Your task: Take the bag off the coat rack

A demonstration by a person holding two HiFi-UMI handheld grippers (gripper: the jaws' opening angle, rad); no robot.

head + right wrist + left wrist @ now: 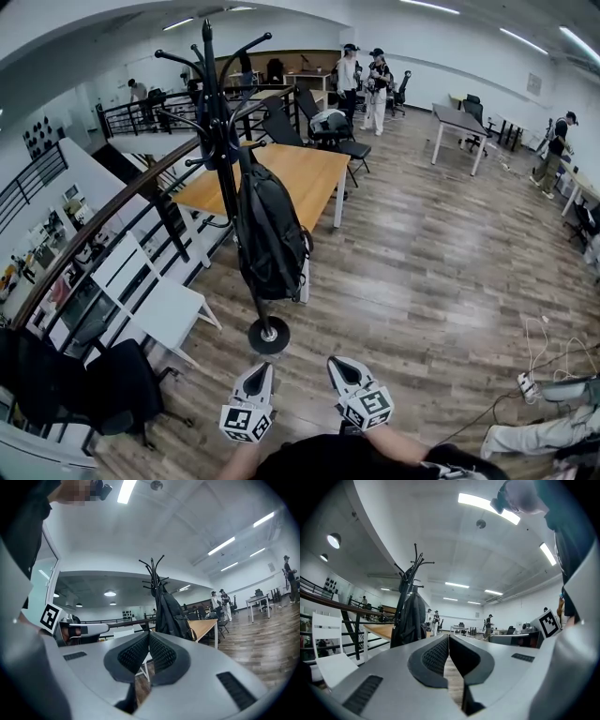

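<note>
Low in the frame's centre, the left gripper point(256, 373) and right gripper point(343, 366) sit side by side, jaws pressed together and empty, their cubes point(246, 422) showing black-and-white square markers. Above them, mid-frame, the black backpack point(270, 234) hangs from the coat rack point(217, 122) beside a wooden table point(300, 173).

Open-plan ofc: desks point(281, 176), swivel chairs point(351, 148), strip lts point(525, 39).

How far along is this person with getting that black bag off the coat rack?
Nothing looks done yet: the black bag hangs on the coat rack. Nothing is in hand either: the left gripper and right gripper are both shut and empty, held short of the rack's base. The whole job is left: moving closer, opening a gripper, taking hold of the bag and lifting it off its hook.
</note>
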